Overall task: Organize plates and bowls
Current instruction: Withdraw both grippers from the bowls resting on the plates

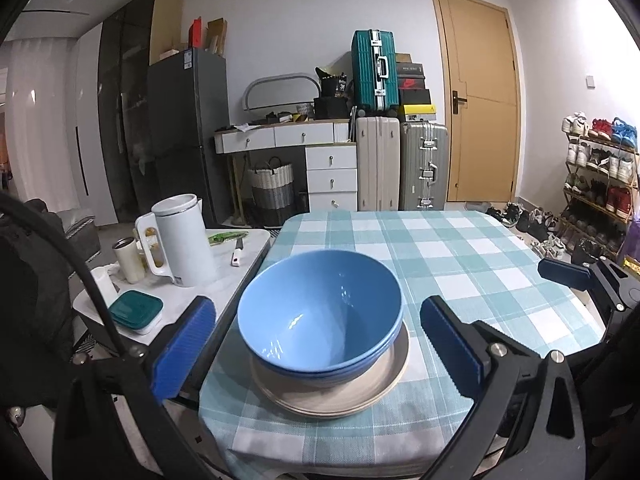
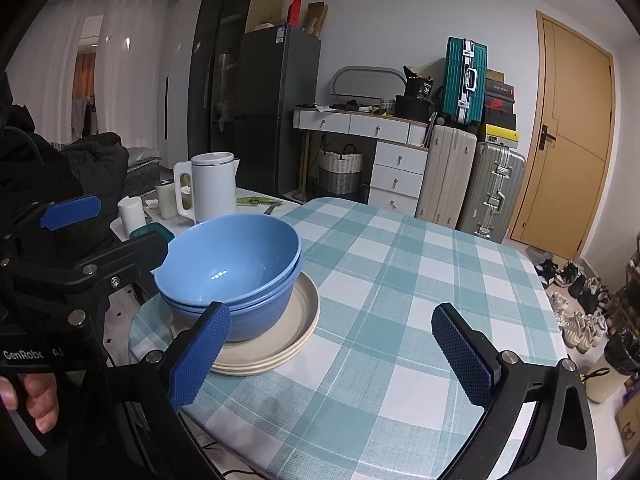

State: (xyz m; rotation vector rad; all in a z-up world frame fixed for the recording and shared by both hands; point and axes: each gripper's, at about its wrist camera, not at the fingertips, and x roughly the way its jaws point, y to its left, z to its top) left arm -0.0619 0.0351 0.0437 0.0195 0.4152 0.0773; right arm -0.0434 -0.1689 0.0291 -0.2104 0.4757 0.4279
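- We see two blue bowls (image 1: 320,316) nested on the stacked beige plates (image 1: 332,396) at the near-left part of the checked table (image 1: 460,264).
- Our left gripper (image 1: 316,350) and right gripper (image 2: 332,354) are spread wide, holding nothing.
- The stacking looks finished; next we likely withdraw without nudging it.

black frames | blue textured fingers (image 2: 200,356) | silver screws | "GenRobo" marking
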